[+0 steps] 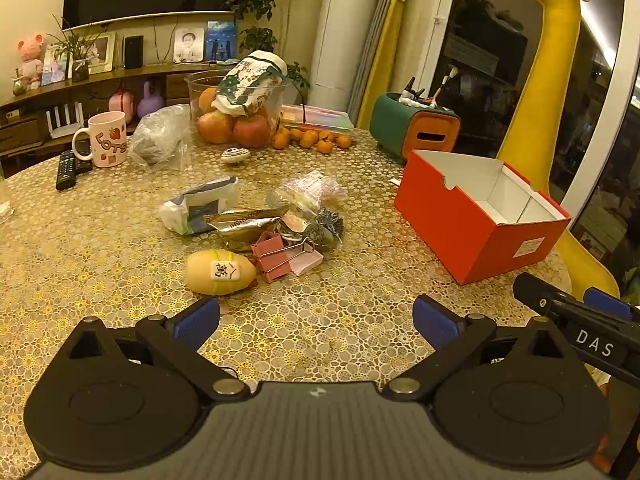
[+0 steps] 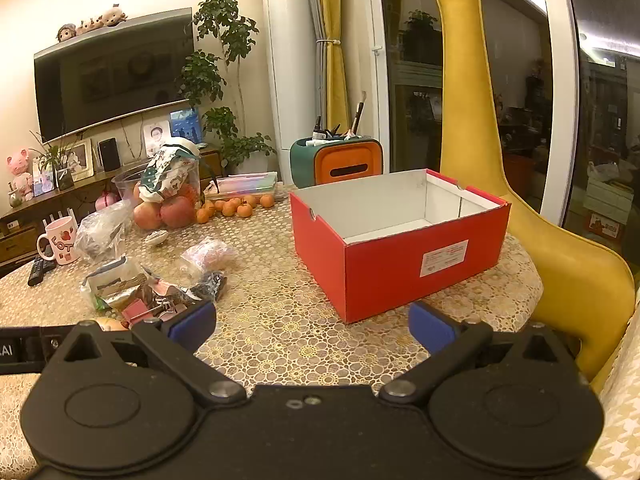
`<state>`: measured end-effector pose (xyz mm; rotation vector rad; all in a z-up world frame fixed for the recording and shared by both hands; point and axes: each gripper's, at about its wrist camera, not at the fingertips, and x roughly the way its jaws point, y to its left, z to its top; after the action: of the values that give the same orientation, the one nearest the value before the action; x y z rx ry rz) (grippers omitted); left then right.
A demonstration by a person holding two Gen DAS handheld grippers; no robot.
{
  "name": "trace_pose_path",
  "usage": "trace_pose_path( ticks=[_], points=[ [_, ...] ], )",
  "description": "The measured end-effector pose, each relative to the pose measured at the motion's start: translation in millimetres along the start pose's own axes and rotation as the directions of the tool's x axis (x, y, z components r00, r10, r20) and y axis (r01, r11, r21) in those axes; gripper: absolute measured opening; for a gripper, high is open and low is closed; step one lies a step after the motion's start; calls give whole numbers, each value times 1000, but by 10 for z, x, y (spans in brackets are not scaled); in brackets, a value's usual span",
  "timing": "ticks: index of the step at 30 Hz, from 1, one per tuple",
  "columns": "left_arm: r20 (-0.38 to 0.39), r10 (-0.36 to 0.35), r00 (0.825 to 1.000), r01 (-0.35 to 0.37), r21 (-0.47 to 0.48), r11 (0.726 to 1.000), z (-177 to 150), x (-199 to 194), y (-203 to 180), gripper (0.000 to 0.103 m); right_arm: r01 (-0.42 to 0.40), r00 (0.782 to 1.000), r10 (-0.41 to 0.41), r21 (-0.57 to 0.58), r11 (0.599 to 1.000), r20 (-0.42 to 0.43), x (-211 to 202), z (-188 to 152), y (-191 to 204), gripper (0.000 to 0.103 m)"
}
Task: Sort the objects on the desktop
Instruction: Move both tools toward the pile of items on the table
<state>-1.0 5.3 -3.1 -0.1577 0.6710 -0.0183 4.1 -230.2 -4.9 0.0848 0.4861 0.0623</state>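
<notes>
A pile of small items lies mid-table: a yellow egg-shaped toy (image 1: pixel 220 272), pink binder clips (image 1: pixel 286 256), a white and grey packet (image 1: pixel 200 208), a clear snack bag (image 1: pixel 310 190) and a dark scrubber (image 1: pixel 330 224). An open red box (image 1: pixel 472 220) stands to the right, empty inside; it also shows in the right wrist view (image 2: pixel 384 264). My left gripper (image 1: pixel 316 320) is open and empty, just short of the egg toy. My right gripper (image 2: pixel 312 326) is open and empty, near the box's front corner. The pile (image 2: pixel 152 292) lies to its left.
At the back stand a pink mug (image 1: pixel 106 144), a remote (image 1: pixel 66 168), a plastic bag (image 1: pixel 162 138), a glass fruit bowl (image 1: pixel 236 112), small oranges (image 1: pixel 312 138) and a green and orange organiser (image 1: pixel 416 124). A yellow giraffe chair (image 2: pixel 520 200) stands beyond the right table edge.
</notes>
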Motion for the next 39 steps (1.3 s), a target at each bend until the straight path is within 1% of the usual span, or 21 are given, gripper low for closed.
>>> trace_pose_path(
  ticks=[9, 17, 25, 32, 37, 39],
  points=[
    [-2, -35, 999, 35, -24, 999, -6, 8, 27, 103, -13, 1000, 13, -2, 1000, 1, 12, -5, 5, 102],
    [-10, -39, 999, 39, -29, 999, 14, 71, 72, 103, -80, 996, 81, -42, 996, 29, 25, 8, 62, 102],
    [-23, -10, 1000, 9, -63, 998, 68, 237, 242, 103, -104, 994, 105, -87, 991, 5, 172, 17, 116, 102],
    [-25, 14, 1000, -14, -13, 1000, 88, 416, 277, 103, -149, 989, 148, -132, 980, -14, 360, 79, 213, 102],
    [-38, 22, 999, -22, -9, 1000, 108, 577, 369, 103, -171, 985, 170, -178, 969, -21, 549, 145, 297, 102],
    [-32, 29, 999, -29, -5, 1000, 127, 634, 409, 103, -184, 983, 181, -190, 964, -33, 639, 161, 327, 102]
  ],
)
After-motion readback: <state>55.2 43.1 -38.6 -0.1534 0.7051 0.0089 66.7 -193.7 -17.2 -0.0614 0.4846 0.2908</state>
